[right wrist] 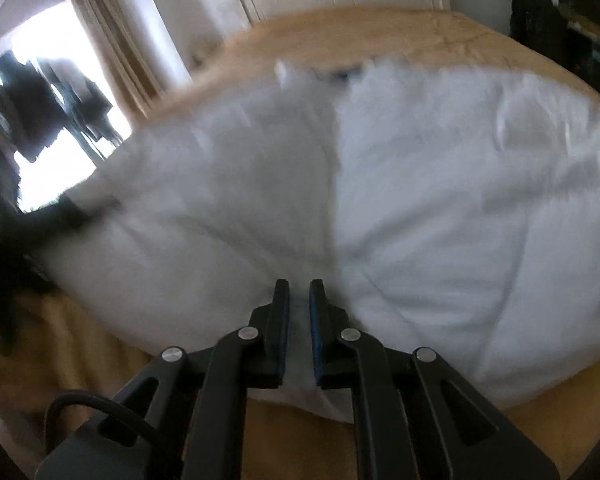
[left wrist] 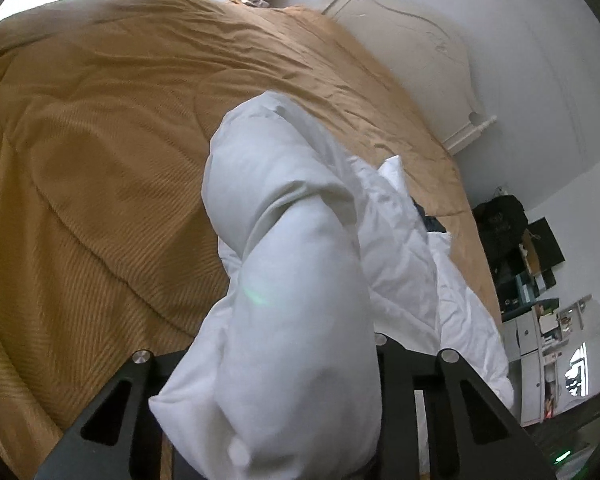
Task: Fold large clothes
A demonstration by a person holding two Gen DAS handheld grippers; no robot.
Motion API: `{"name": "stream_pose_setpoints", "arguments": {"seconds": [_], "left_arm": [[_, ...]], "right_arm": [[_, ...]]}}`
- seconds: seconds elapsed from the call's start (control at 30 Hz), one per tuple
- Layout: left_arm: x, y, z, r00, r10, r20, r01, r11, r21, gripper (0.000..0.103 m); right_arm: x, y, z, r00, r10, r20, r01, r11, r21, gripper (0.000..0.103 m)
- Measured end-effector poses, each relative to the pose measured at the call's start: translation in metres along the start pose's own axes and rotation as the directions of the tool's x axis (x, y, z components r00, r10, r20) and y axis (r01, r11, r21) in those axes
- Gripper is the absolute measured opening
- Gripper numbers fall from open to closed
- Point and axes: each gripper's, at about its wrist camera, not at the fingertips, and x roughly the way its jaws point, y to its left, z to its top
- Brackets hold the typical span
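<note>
A large white padded garment (right wrist: 420, 200) lies spread on a mustard-brown bedspread (left wrist: 100, 140). In the left wrist view a thick bunched fold of the white garment (left wrist: 296, 280) fills my left gripper (left wrist: 284, 412) and hides its fingertips; the fold hangs lifted above the bed. In the right wrist view my right gripper (right wrist: 299, 300) is shut on the near edge of the garment, with white cloth pinched between the blue pads (right wrist: 286, 320). This view is blurred by motion.
The bed takes up most of both views. A white wall and white headboard rail (left wrist: 472, 124) stand behind it. Dark bags and cluttered shelves (left wrist: 532, 264) are at the right. A bright window with curtains (right wrist: 60, 92) is at the left.
</note>
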Motion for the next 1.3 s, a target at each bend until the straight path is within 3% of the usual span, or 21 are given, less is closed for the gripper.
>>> {"name": "stream_pose_setpoints", "arguments": {"seconds": [0.07, 0.1, 0.13, 0.2, 0.27, 0.33, 0.43, 0.53, 0.63, 0.77, 0.83, 0.9, 1.0, 1.07, 1.13, 1.2, 1.3], "left_arm": [[-0.002, -0.004, 0.000, 1.000, 0.009, 0.000, -0.009, 1.000, 0.010, 0.033], [-0.003, -0.006, 0.001, 1.000, 0.013, 0.001, -0.013, 1.000, 0.015, 0.033], [-0.004, -0.007, 0.000, 1.000, 0.017, 0.000, -0.017, 1.000, 0.018, 0.033], [-0.004, -0.011, 0.000, 1.000, -0.010, -0.016, 0.010, 1.000, 0.021, 0.033], [-0.006, -0.020, 0.000, 1.000, 0.028, 0.000, -0.028, 0.997, 0.066, 0.033], [-0.011, -0.030, 0.000, 0.999, 0.045, 0.021, -0.047, 0.992, 0.116, 0.032], [-0.017, -0.037, 0.002, 1.000, 0.027, 0.016, -0.029, 0.990, 0.140, 0.032], [-0.020, -0.053, -0.001, 1.000, 0.001, -0.002, 0.000, 0.983, 0.185, 0.032], [-0.034, -0.078, -0.005, 0.999, 0.025, 0.047, -0.037, 0.961, 0.273, 0.032], [-0.053, -0.111, -0.009, 0.999, -0.012, 0.053, -0.008, 0.933, 0.359, 0.032], [-0.055, -0.134, -0.021, 0.999, -0.027, 0.029, 0.012, 0.907, 0.420, 0.032], [-0.053, -0.163, -0.042, 1.000, -0.017, 0.019, 0.005, 0.865, 0.502, 0.032], [-0.052, -0.210, -0.078, 0.998, 0.007, 0.070, -0.051, 0.755, 0.654, 0.032], [-0.052, -0.236, -0.098, 0.997, -0.001, 0.082, -0.058, 0.694, 0.717, 0.032], [-0.049, -0.259, -0.120, 0.997, -0.008, 0.080, -0.057, 0.635, 0.770, 0.033], [-0.039, -0.279, -0.143, 0.998, -0.011, 0.067, -0.049, 0.572, 0.819, 0.033], [-0.020, -0.301, -0.190, 0.998, -0.004, 0.059, -0.051, 0.446, 0.894, 0.037]], "right_arm": [[-0.005, 0.004, 0.026, 0.997, -0.036, 0.074, 0.035, 0.999, 0.006, 0.011], [0.004, 0.002, 0.036, 0.998, -0.026, 0.056, 0.025, 1.000, 0.017, 0.011], [0.030, -0.005, 0.052, 1.000, -0.007, -0.009, 0.007, 0.998, 0.058, 0.011], [0.083, -0.019, 0.059, 0.989, -0.031, -0.147, 0.047, 0.993, 0.105, 0.006], [0.108, -0.019, 0.061, 0.983, -0.046, -0.176, 0.057, 0.997, 0.059, 0.005], [0.099, -0.011, 0.067, 0.983, -0.070, -0.168, 0.078, 0.996, 0.043, 0.007], [0.071, -0.015, 0.070, 0.996, 0.048, -0.073, -0.039, 0.992, 0.123, 0.009], [0.099, -0.028, 0.047, 0.991, 0.025, -0.134, -0.006, 0.990, 0.143, 0.006], [0.089, -0.024, 0.047, 0.991, -0.010, -0.136, 0.024, 0.994, 0.104, 0.007], [0.038, -0.036, 0.020, 0.993, 0.098, -0.066, -0.082, 0.974, 0.209, 0.011], [0.041, -0.057, -0.007, 0.984, 0.168, -0.055, -0.143, 0.941, 0.306, 0.006], [0.054, -0.070, -0.027, 0.977, 0.211, -0.044, -0.182, 0.919, 0.350, 0.001], [0.068, -0.078, -0.031, 0.967, 0.253, -0.036, -0.223, 0.903, 0.368, 0.000], [0.060, -0.089, -0.027, 0.943, 0.330, -0.047, -0.281, 0.863, 0.420, 0.000], [0.027, -0.116, -0.033, 0.926, 0.378, 0.016, -0.336, 0.803, 0.493, 0.003], [-0.011, -0.145, -0.038, 0.942, 0.326, 0.081, -0.320, 0.800, 0.507, 0.007], [-0.048, -0.195, -0.037, 0.967, 0.217, 0.134, -0.255, 0.798, 0.546, 0.007]]}}
